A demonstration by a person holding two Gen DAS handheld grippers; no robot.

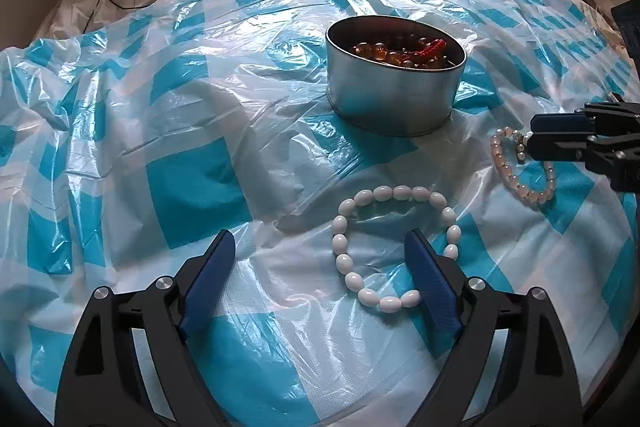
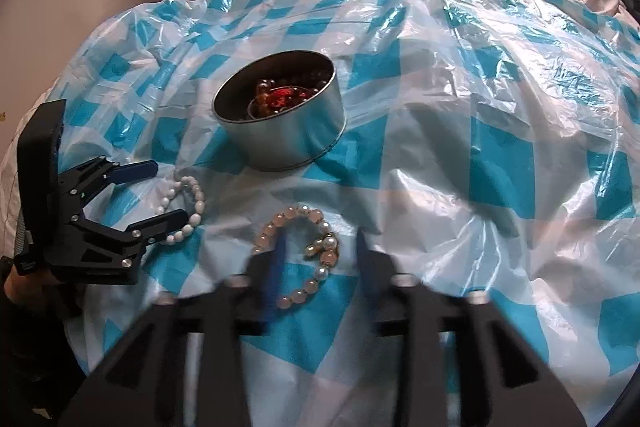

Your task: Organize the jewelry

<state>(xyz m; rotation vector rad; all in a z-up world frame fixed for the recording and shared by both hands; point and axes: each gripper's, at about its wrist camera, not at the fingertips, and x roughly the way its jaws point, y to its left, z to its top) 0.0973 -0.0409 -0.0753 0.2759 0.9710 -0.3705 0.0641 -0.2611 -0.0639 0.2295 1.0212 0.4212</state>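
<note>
Left tongs [image 1: 320,259]: spread wide, blue ribbed pads low over the bed, straddling one side of the white oval-bead bracelet [image 1: 394,245]. Right tongs [image 2: 320,251]: parted, blurred, straddling the pink round-bead bracelet [image 2: 298,253]; grip not established. Both bracelets lie flat near the round metal tin [image 1: 394,83] of amber and red beads. Crinkled blue-and-white checked plastic sheet [image 1: 180,167] covers the bed.

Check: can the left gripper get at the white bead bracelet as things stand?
Probably yes. The left gripper is open, one finger already inside the white bead bracelet, which lies flat on the checked plastic sheet with nothing over it. The metal tin sits further off.
</note>
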